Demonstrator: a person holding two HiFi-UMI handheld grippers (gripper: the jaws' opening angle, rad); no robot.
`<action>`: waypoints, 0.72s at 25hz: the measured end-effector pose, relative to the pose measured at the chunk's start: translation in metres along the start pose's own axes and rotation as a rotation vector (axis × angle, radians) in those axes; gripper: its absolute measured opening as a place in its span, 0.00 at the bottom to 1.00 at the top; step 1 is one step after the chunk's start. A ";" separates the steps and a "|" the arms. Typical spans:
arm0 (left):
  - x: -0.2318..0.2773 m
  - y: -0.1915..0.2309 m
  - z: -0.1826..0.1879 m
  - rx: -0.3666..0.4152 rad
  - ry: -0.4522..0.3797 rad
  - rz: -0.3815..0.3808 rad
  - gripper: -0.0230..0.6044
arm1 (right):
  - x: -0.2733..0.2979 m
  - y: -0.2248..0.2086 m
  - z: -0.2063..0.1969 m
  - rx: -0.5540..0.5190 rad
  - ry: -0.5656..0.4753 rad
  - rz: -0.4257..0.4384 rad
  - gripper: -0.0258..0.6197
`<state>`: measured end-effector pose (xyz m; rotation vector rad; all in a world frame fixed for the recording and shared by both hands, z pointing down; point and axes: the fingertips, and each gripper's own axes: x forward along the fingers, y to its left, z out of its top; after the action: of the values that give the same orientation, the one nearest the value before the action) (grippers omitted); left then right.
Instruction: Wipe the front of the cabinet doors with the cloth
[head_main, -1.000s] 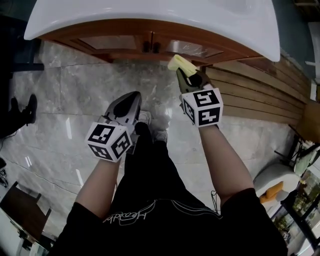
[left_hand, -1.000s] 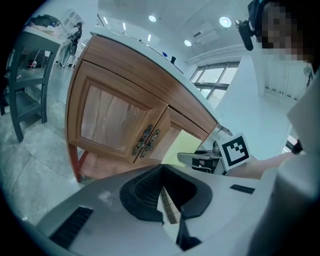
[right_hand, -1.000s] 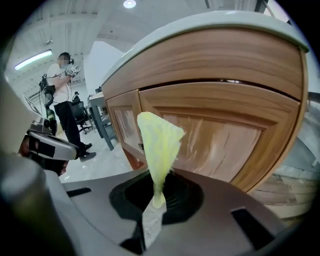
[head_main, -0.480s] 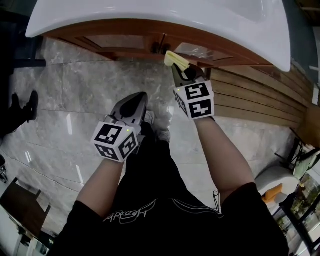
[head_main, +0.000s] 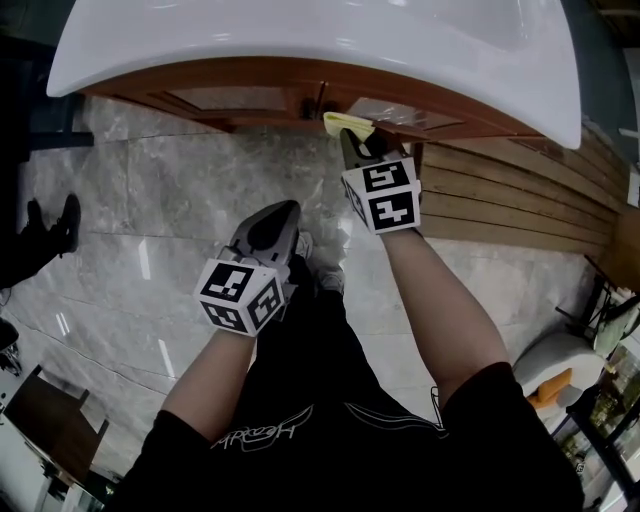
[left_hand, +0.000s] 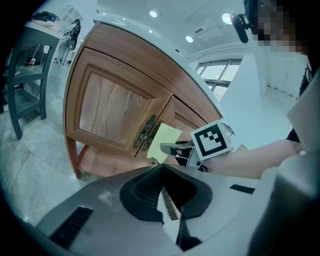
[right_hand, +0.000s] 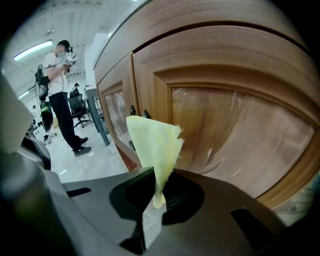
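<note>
Pinching yellow cloth (right_hand: 152, 145) in your right gripper (right_hand: 157, 197), free end fanned toward cabinet door (right_hand: 240, 120) for wiping; your left gripper (left_hand: 167, 195) closed, empty, held low, out of way.

You stand on a glossy grey marble floor (head_main: 180, 200); the wooden cabinet (head_main: 250, 98) stands at its far edge, wooden slats (head_main: 500, 200) along its right edge.

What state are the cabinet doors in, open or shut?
Shut: both cabinet doors sit flush with the frame, their handles side by side.
</note>
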<state>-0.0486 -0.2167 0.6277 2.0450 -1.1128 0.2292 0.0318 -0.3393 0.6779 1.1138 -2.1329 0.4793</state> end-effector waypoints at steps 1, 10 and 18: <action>0.000 0.000 0.000 0.001 0.001 0.000 0.05 | 0.001 -0.002 0.000 0.007 -0.001 -0.006 0.10; -0.002 0.000 -0.002 0.005 0.001 0.004 0.05 | 0.002 -0.016 0.000 0.028 0.001 -0.040 0.10; 0.004 -0.009 -0.007 0.011 0.018 -0.011 0.05 | -0.005 -0.032 -0.005 0.066 -0.008 -0.070 0.10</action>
<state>-0.0382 -0.2114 0.6291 2.0545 -1.0911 0.2483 0.0620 -0.3520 0.6785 1.2247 -2.0907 0.5174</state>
